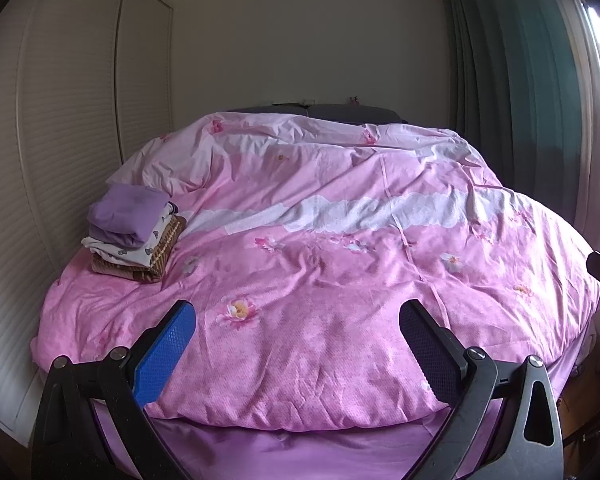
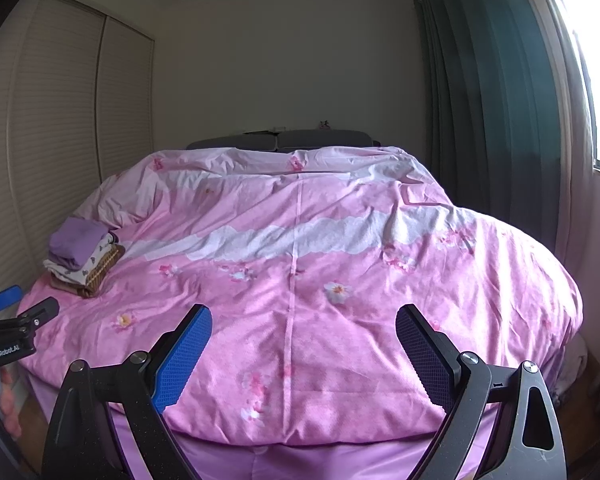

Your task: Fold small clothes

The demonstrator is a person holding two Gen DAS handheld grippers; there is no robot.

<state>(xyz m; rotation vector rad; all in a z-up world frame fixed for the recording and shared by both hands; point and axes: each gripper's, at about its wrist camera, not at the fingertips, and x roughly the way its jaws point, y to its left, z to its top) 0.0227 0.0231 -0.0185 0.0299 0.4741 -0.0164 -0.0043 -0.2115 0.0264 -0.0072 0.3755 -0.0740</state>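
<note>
A stack of folded small clothes (image 1: 134,236) lies on the left side of the bed: a purple piece on top, a white patterned piece under it, a brown striped piece at the bottom. It also shows in the right wrist view (image 2: 82,256). My left gripper (image 1: 298,312) is open and empty, held over the bed's near end, apart from the stack. My right gripper (image 2: 304,318) is open and empty over the near end too. The left gripper shows at the left edge of the right wrist view (image 2: 24,304). No unfolded garment is in view.
The bed carries a rumpled pink floral duvet (image 1: 340,248). A louvred wardrobe (image 1: 60,140) stands close along the left side. Green curtains (image 1: 512,88) and a window are at the right. A grey headboard (image 2: 300,140) is at the far end.
</note>
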